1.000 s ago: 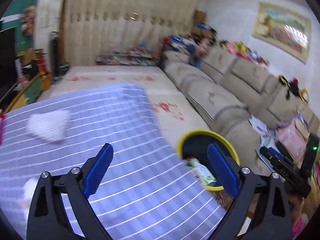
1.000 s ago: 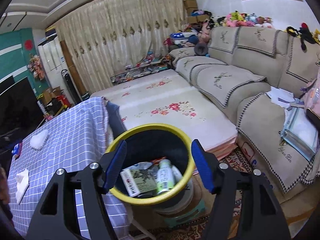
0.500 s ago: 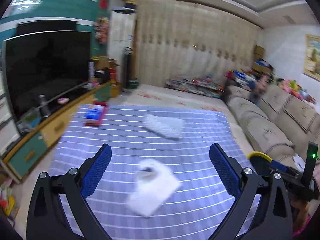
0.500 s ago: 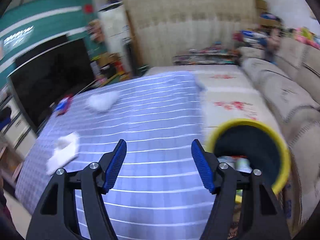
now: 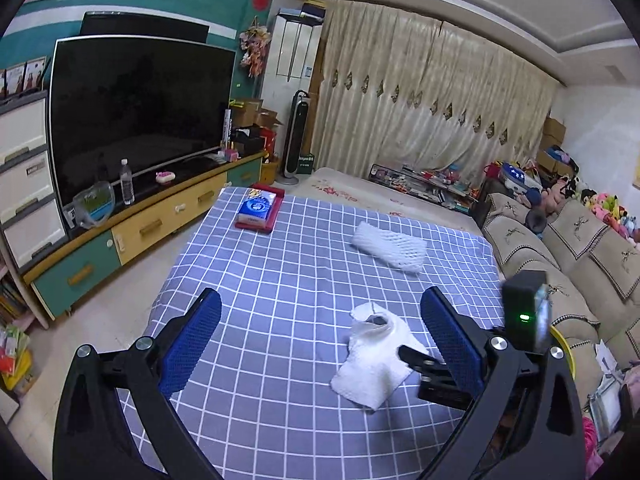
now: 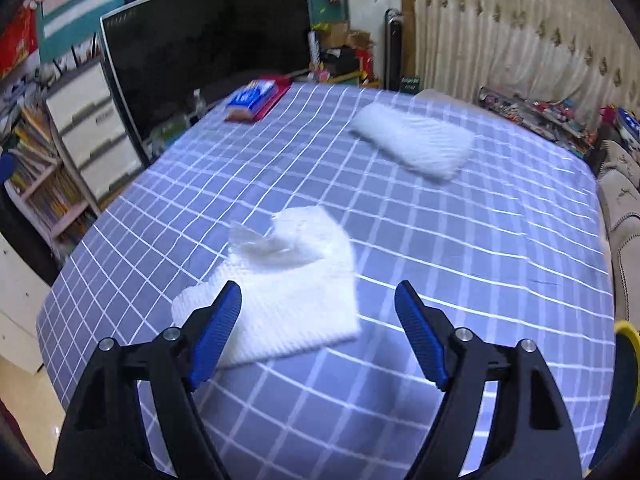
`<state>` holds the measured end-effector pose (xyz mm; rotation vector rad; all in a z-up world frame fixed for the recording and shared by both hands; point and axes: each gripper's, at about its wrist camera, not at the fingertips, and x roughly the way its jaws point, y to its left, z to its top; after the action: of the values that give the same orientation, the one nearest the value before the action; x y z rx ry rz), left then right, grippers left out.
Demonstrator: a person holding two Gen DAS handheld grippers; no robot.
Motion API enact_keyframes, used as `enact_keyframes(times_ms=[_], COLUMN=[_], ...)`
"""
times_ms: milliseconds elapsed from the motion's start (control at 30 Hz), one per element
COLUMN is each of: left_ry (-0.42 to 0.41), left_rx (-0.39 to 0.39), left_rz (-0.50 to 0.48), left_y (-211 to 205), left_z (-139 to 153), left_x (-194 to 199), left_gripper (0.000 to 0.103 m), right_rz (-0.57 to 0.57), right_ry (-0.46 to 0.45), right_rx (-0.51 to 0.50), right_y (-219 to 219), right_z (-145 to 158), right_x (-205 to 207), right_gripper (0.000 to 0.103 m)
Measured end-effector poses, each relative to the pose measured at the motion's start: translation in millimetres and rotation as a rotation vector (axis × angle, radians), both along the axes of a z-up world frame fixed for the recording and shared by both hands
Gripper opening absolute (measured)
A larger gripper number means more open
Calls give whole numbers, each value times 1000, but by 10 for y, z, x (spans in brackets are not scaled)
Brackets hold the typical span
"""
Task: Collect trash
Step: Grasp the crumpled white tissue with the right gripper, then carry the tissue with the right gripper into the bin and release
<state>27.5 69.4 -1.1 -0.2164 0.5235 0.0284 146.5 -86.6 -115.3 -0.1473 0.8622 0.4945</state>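
Over the table, which is covered by a blue-grey cloth with a white grid, we hold both claws with their jaws spread wide and nothing between the blue pads. From the left wrist view, the left gripper hangs above the near half of the cloth. The crumpled white paper towel lies flat on the cloth at 3 o'clock from the gripper's midpoint, just inside the right-hand pad and apart from both pads. The right gripper enters this view at 4 o'clock, its black tip close to the towel's near edge; we cannot tell from here whether it touches.

From the right wrist view, the right gripper sits low over the cloth. The paper towel lies at 10 o'clock from its midpoint, its near corner passing behind the left-hand pad. The white foam fruit net rests farther back at 1 o'clock, well apart from the towel; in the left wrist view the foam net lies at 1 o'clock. A blue tissue pack on a red tray sits at the far corner at 11 o'clock. The yellow rim of the trash bin shows at 3 o'clock, beside the table edge.
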Motion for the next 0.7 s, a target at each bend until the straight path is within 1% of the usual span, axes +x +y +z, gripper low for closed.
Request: enact_keyframes(times_ms=[33, 167, 300, 333, 367, 433, 467, 500, 533, 567, 600, 700], left_ry=[4, 23, 37, 39, 41, 46, 50, 52, 54, 56, 57, 63], left_rx=[-5, -31, -47, -52, -56, -66, -71, -74, -77, -78, -78, -75], left_rz=[1, 2, 4, 4, 6, 9, 8, 9, 8, 7, 7, 4], left_y=[-32, 61, 103, 117, 126, 146, 151, 154, 152, 150, 153, 128], left_z=[-15, -120, -202, -221, -227, -264, -284, -292, -305, -321, -329, -348], left_x=[50, 83, 131, 138, 148, 162, 173, 174, 180, 190, 183, 184], left_gripper=[98, 98, 98, 98, 98, 98, 98, 98, 98, 98, 98, 98], right_rz=[3, 26, 52, 55, 54, 52, 45, 40, 30, 23, 21, 12], right_ry=[9, 39, 54, 45, 35, 39, 38, 37, 37, 39, 45, 63], right_rx=[-10, -47, -95, -110, -119, -113, -110, -106, -100, -92, -82, -41], right_y=[64, 227, 376, 404, 419, 424, 414, 404, 383, 359, 342, 265], right_z=[-30, -161, -265, -284, -292, -288, -279, -268, -257, -247, -240, -228], right_x=[36, 67, 36, 18, 1, -7, -3, 5, 16, 31, 42, 63], right_gripper=[75, 75, 75, 76, 75, 69, 61, 49, 34, 26, 15, 11])
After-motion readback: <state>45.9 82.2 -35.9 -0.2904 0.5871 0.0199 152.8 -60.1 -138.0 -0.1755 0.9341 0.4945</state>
